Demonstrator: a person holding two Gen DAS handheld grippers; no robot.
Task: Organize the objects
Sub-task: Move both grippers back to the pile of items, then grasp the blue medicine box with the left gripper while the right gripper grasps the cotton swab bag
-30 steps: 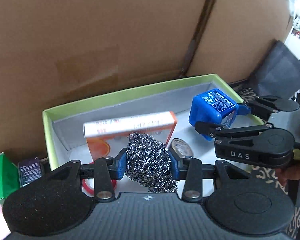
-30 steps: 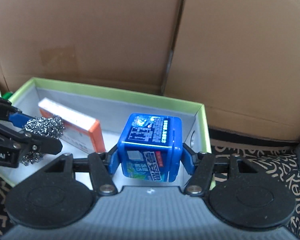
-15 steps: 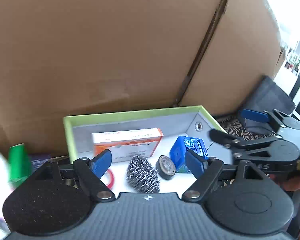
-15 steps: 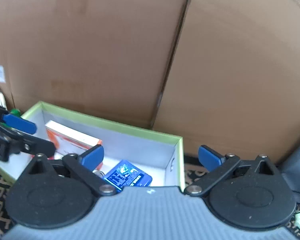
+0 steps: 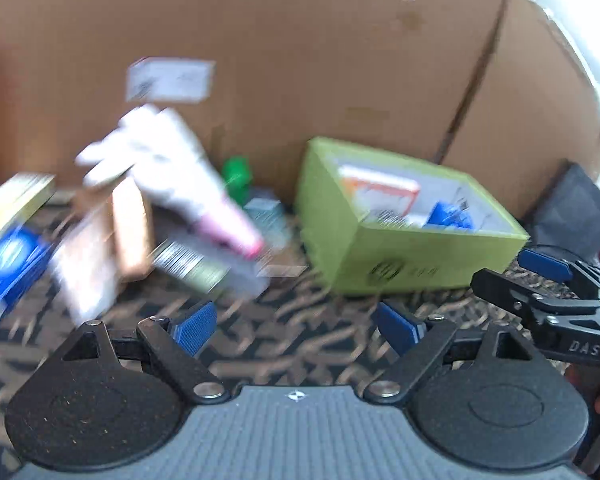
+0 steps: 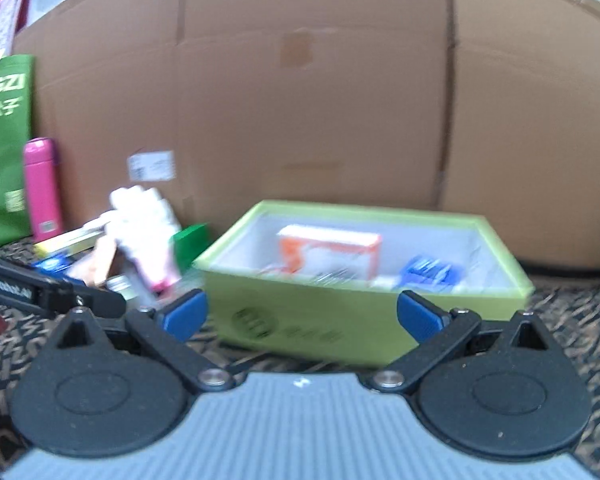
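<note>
Box [image 6: 308, 320] sits just beyond empty, spread right gripper [image 6: 300, 316].

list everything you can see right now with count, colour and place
storage box: 1, lime green, on the patterned cloth
carton: 1, orange and white, inside the box, back left
blue block: 1, blue, inside the box, right
flask: 1, pink, upright, far left
green bag: 1, green, behind the flask
glove: 1, white and pink, on the clutter left of the box
cardboard: brown, backdrop
left gripper: black, blue pads, jaws open, empty
right gripper: black, blue pads, jaws open, empty
</note>
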